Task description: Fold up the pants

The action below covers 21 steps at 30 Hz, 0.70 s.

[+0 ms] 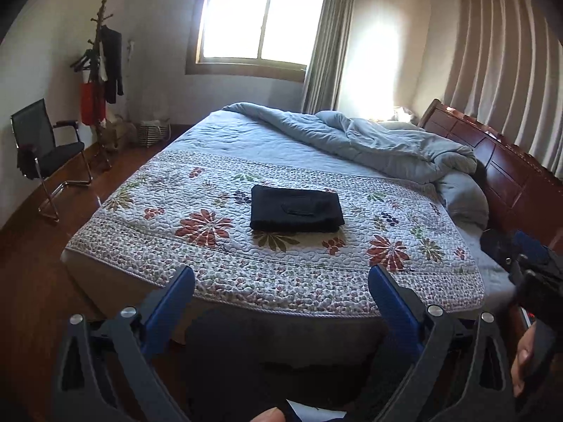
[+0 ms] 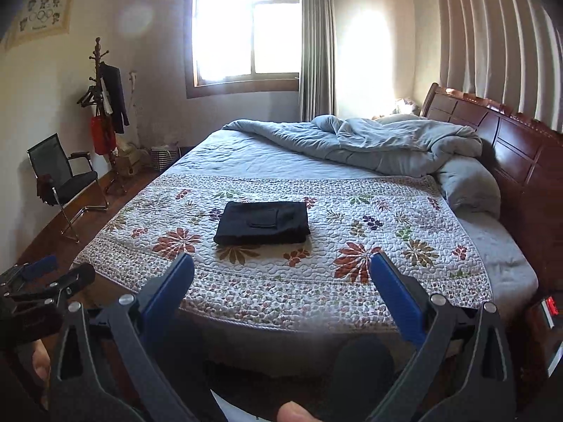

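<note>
- Two grippers, both held back off the foot of the bed, and over on the far left a black chair [image 1: 49,147] and a coat stand [image 1: 100,81] sit well clear by the wall.
- Left gripper [image 1: 281,290]: blue fingers [image 1: 169,307] spread wide, nothing between them, hanging short of the mattress edge.
- Centre now: the pants [image 1: 296,213], black, lie as a neat flat rectangle on the floral quilt [image 1: 197,274], a pocket showing on top. To my eye the fold looks finished.
- Right gripper [image 2: 281,279]: fingers [image 2: 396,292] just as wide apart, empty, pointed at the same bundle from slightly to its right.
- Further right, a rumpled blue duvet [image 2: 387,144] is heaped against the wooden headboard [image 2: 520,154], apart from the pants.
- Risk from here, as I judge it: any extra nudge or pinch at one corner could drag the top layer and spring the stack open; the soft quilt gives underneath, so a press might skew the edges.
</note>
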Tool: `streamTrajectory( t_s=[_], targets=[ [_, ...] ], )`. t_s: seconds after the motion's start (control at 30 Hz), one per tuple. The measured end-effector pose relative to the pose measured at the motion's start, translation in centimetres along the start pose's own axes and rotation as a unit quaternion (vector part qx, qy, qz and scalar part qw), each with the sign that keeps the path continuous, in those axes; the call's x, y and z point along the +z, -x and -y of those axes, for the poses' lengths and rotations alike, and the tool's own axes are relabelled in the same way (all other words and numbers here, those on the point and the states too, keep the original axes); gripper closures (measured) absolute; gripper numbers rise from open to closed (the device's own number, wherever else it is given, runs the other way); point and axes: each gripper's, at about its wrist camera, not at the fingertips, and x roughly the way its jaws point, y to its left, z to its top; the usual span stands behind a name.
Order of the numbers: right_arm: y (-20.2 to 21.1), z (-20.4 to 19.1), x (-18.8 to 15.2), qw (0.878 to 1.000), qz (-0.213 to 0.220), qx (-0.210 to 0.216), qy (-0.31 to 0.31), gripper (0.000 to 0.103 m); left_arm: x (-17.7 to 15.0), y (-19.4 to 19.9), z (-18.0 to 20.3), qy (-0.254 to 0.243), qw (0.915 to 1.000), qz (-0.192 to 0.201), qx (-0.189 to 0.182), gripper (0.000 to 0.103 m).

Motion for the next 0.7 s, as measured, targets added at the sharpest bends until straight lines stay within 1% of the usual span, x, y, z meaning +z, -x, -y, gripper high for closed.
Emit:
streamTrajectory(
  t_s=[0.1, 0.23, 0.3, 0.5, 0.57, 0.7],
  targets=[
    [-0.7, 0.1, -0.5, 1.000, -0.010, 0.002, -0.003, 0.003, -0.1, -0.3, 0.7, -0.007, 1.0000, 0.000, -0.003, 0.004],
    [-1.5, 0.0, -1.0, 1.000, -0.020, 0.006, -0.001, 0.003, 0.0, -1.1, 1.4, -0.012, 0.9998, -0.012, -0.007, 0.004],
    [-1.9, 0.0, -1.0, 1.000, -0.021, 0.007, 0.001, 0.003, 0.1, -1.5, 1.3, -0.007, 0.9999, -0.012, -0.008, 0.004],
    [-3.6, 0.3, -0.8, 0.999, -0.036, 0.013, -0.005, 0.003, 0.7, -2.9, 1.1, -0.003, 0.9999, -0.013, 0.008, 0.004],
    [-4.2, 0.3, -0.7, 0.999, -0.040, 0.015, -0.007, 0.003, 0.8, -3.4, 1.2, -0.003, 0.9999, -0.012, 0.006, 0.004],
    [-5.2, 0.2, -0.5, 0.999, -0.048, 0.020, -0.007, 0.003, 0.9, -4.3, 1.2, -0.002, 0.9997, -0.024, -0.001, 0.004]
  ],
)
